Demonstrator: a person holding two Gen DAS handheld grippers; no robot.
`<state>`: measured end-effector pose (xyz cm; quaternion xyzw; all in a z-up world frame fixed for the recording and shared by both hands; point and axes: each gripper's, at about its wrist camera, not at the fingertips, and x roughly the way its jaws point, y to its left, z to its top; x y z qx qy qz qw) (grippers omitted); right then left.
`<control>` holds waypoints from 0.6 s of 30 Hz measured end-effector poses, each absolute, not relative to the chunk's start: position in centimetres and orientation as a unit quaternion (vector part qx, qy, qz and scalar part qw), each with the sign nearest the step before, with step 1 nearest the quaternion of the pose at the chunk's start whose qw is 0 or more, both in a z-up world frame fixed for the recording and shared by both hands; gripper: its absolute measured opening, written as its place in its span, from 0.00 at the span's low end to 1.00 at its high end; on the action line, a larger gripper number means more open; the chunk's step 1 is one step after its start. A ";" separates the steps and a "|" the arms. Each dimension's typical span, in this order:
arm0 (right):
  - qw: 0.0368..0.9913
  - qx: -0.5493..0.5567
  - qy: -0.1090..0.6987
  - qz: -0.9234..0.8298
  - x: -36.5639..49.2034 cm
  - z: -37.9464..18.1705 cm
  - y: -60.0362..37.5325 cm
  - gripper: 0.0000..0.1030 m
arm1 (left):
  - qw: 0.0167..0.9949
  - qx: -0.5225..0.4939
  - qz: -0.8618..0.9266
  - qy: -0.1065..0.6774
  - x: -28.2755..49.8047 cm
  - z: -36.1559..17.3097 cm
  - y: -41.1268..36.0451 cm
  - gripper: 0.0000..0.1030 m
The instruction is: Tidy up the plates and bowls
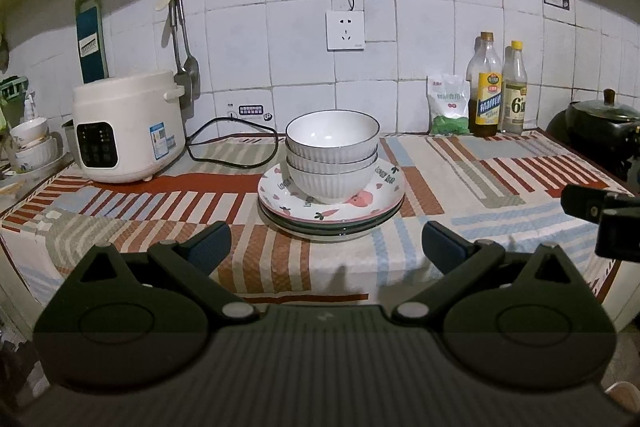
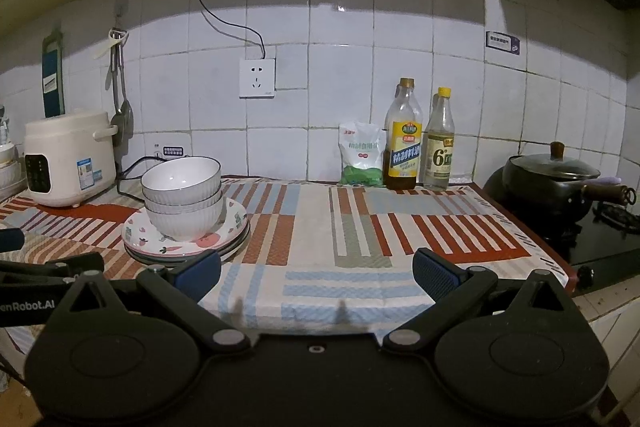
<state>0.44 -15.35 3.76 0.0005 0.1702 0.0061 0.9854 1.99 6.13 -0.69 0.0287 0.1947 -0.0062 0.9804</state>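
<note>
Three white ribbed bowls (image 1: 332, 155) are nested in a stack on a pile of plates (image 1: 331, 213); the top plate is white with pink fruit prints. The pile rests on a striped cloth (image 1: 460, 171) in the middle of the counter. My left gripper (image 1: 326, 247) is open, just in front of the plates at the counter's front edge, holding nothing. In the right wrist view the bowls (image 2: 182, 201) and plates (image 2: 186, 241) are at the left. My right gripper (image 2: 316, 273) is open over the cloth (image 2: 340, 227), to the right of the stack, with nothing between its fingers.
A white rice cooker (image 1: 128, 131) and its black cord stand at the left. A salt bag (image 1: 448, 105) and two bottles (image 1: 500, 87) line the tiled wall. A black lidded pot (image 2: 556, 179) sits on the stove at the right. More bowls (image 1: 32, 143) stand far left.
</note>
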 end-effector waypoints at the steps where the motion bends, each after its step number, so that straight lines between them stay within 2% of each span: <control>1: 0.986 0.000 0.169 0.006 0.4 3.8 -15.3 1.00 | 0.981 0.026 -0.005 0.192 1.9 -0.7 6.2 1.00; 8: 0.986 -0.003 0.167 0.009 0.1 3.8 -15.4 1.00 | 0.985 0.013 0.008 0.172 1.4 -0.6 6.6 0.96; 10: 0.986 -0.002 0.168 0.009 0.2 3.8 -15.4 1.00 | 0.985 0.012 0.010 0.169 1.4 -0.6 6.6 0.89; 11: 0.986 -0.002 0.168 0.009 0.1 3.8 -15.4 1.00 | 0.985 0.015 0.011 0.170 1.4 -0.7 6.5 0.80; 14: 0.986 -0.001 0.168 0.010 0.1 3.8 -15.3 1.00 | 0.983 0.011 0.004 0.183 1.7 -0.8 6.5 0.60; 18: 0.986 -0.001 0.169 0.010 0.1 3.8 -15.3 1.00 | 0.982 0.012 0.000 0.189 1.7 -1.1 6.4 0.60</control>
